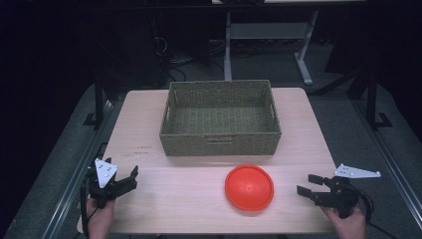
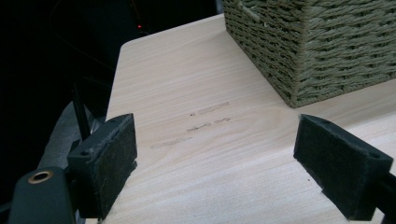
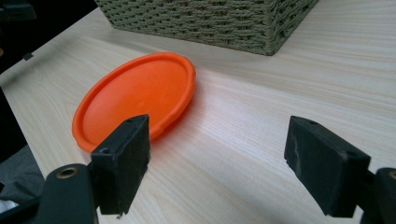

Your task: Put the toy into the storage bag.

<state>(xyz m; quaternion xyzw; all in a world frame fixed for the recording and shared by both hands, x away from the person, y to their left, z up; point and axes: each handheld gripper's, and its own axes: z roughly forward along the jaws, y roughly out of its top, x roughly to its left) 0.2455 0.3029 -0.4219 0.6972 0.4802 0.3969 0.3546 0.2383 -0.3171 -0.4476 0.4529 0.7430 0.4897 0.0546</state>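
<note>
An orange round plate [image 1: 249, 187] lies flat on the wooden table [image 1: 149, 124], just in front of a woven olive basket [image 1: 220, 139] with nothing in it. My right gripper [image 1: 307, 185] rests at the table's right front, a little way right of the plate, its jaws wide apart and nothing between them. In the right gripper view the plate [image 3: 135, 98] lies ahead and to the left of the gripper [image 3: 217, 158]. My left gripper [image 1: 128, 178] sits at the left front corner, open and holding nothing. From the left gripper view [image 2: 217, 161] the basket corner [image 2: 317, 51] is ahead to the right.
The basket takes up the far middle of the table. Faint marks [image 2: 205, 122] show on the wood left of it. Beyond the table's far edge stand desk legs [image 1: 303, 59] and cables on a dark floor. Metal rails [image 1: 393, 164] run along both sides.
</note>
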